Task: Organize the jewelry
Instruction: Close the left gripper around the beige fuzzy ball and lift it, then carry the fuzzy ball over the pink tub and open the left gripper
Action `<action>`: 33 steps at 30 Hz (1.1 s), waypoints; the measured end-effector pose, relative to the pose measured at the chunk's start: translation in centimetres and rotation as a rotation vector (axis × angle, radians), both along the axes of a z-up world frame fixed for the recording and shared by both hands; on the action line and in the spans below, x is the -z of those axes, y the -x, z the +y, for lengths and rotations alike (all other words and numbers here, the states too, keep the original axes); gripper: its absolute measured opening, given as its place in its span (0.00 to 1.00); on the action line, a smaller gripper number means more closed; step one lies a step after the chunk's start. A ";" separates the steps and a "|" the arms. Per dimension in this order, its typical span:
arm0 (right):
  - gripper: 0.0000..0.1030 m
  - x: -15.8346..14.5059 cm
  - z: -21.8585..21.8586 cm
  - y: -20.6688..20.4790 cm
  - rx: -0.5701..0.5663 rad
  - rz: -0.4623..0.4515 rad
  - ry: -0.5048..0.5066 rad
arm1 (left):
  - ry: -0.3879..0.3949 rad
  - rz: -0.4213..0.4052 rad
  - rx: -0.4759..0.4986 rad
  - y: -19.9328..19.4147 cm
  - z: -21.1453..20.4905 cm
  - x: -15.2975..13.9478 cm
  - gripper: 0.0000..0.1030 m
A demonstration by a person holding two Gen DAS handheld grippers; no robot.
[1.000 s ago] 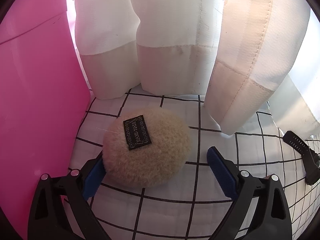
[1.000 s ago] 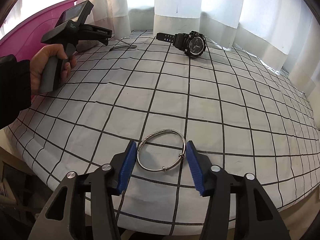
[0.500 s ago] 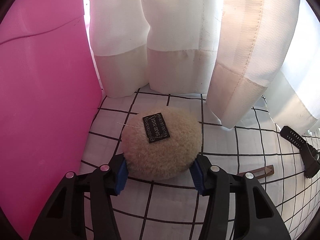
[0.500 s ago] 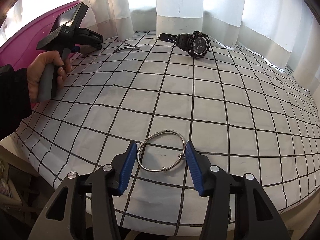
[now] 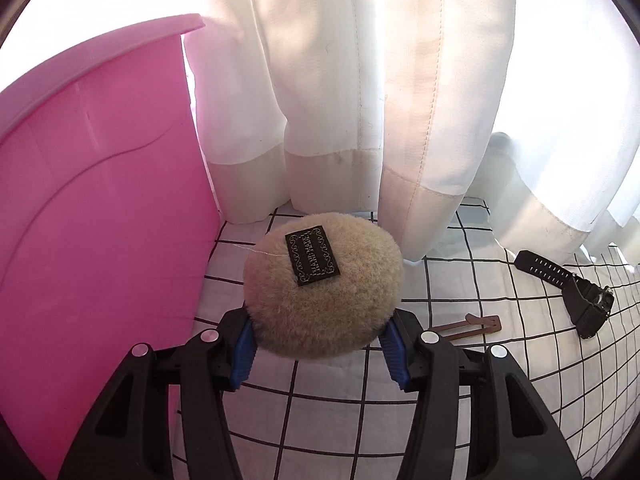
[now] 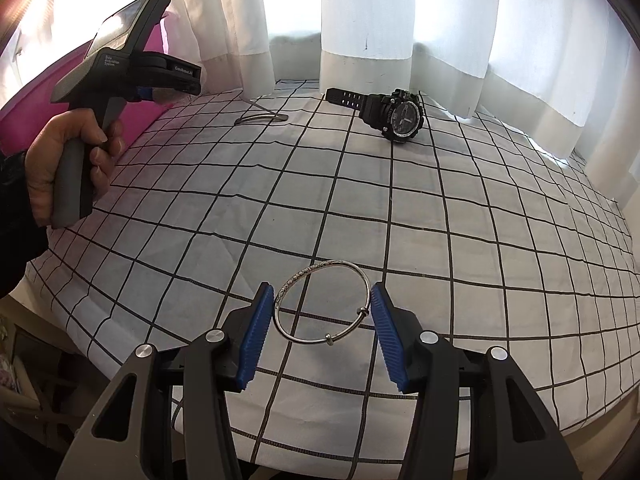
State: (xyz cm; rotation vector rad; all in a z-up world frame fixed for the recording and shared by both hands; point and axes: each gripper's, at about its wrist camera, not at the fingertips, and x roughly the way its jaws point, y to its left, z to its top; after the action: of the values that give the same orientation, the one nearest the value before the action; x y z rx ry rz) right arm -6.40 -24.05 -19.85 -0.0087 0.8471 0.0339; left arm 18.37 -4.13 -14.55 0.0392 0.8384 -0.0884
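Observation:
A fluffy beige round pouch (image 5: 344, 308) with a black "HAND MADE" label sits between the blue pads of my left gripper (image 5: 316, 332). The gripper is shut on it and holds it above the checked cloth, beside the pink box (image 5: 100, 240). In the right wrist view my right gripper (image 6: 322, 312) is shut on a thin silver bangle (image 6: 316, 270), whose sides rest against both pads near the table's front edge. A black watch (image 6: 396, 116) lies at the back by the curtain. A brown hair clip (image 5: 468, 326) lies just right of the pouch.
White curtains (image 5: 360, 100) hang along the back edge of the checked tablecloth (image 6: 400, 208). The pink box wall stands tall at the left. A person's hand (image 6: 72, 160) grips the left tool's handle. The table's front edge (image 6: 120, 332) drops off close to my right gripper.
My left gripper closed on the fluffy pouch and raised it off the cloth; the pink box's rim and the hair clip came into view. The right gripper stayed with the bangle.

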 end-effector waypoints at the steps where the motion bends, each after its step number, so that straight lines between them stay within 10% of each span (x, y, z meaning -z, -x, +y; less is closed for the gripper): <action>1: 0.47 -0.3 0.0 -0.1 -0.001 -0.007 0.003 | 0.002 -0.006 0.000 0.3 0.0 -0.4 0.49; 33: 0.47 -15.9 5.1 -5.1 -0.209 -0.349 0.055 | 0.064 -0.247 -0.066 9.3 3.8 -17.7 0.50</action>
State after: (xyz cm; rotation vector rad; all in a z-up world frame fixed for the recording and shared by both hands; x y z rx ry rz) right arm -1.32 -19.00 -3.92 -0.1506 0.4955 0.1996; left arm 9.03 -0.36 3.13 -0.0372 0.5889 -0.0468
